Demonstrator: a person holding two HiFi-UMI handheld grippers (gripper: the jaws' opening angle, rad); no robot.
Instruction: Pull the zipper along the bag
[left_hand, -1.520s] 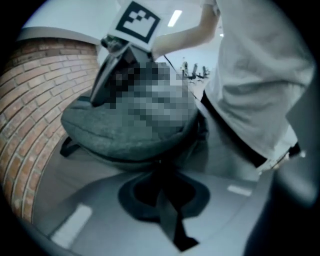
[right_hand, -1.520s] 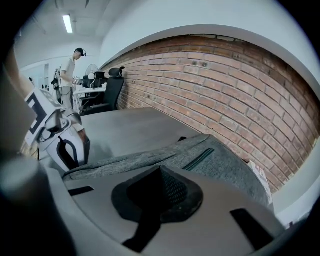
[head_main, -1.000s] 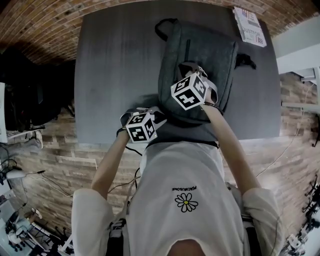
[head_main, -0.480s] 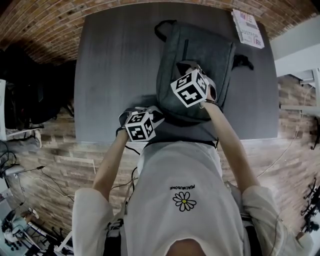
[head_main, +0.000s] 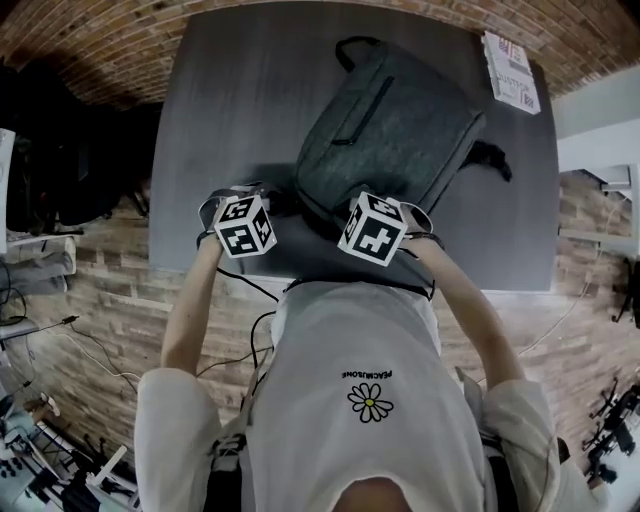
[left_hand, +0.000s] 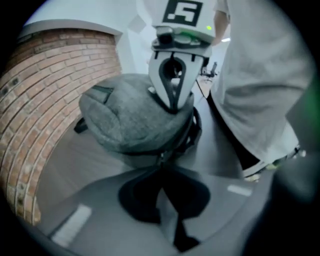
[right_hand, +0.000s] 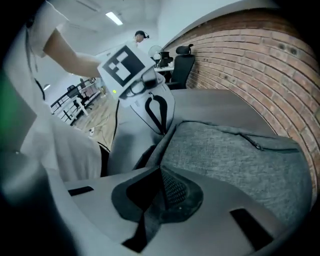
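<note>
Our left gripper (left_hand: 162, 166) has its jaws shut on what looks like the zipper pull (left_hand: 161, 159) at the near edge of the bag (head_main: 390, 130). Our right gripper (right_hand: 161, 171) clamps bag fabric. The left has drawn leftward and the right toward us, so the bag now lies diagonal on the table (head_main: 230, 100). We judge the zipper barely started.

Dark grey table (head_main: 230, 120) is sitting on a brick floor (head_main: 100, 50), printed leaflet (head_main: 510, 72) is lying at its far right corner, black office chair (right_hand: 181, 67) is standing behind.
</note>
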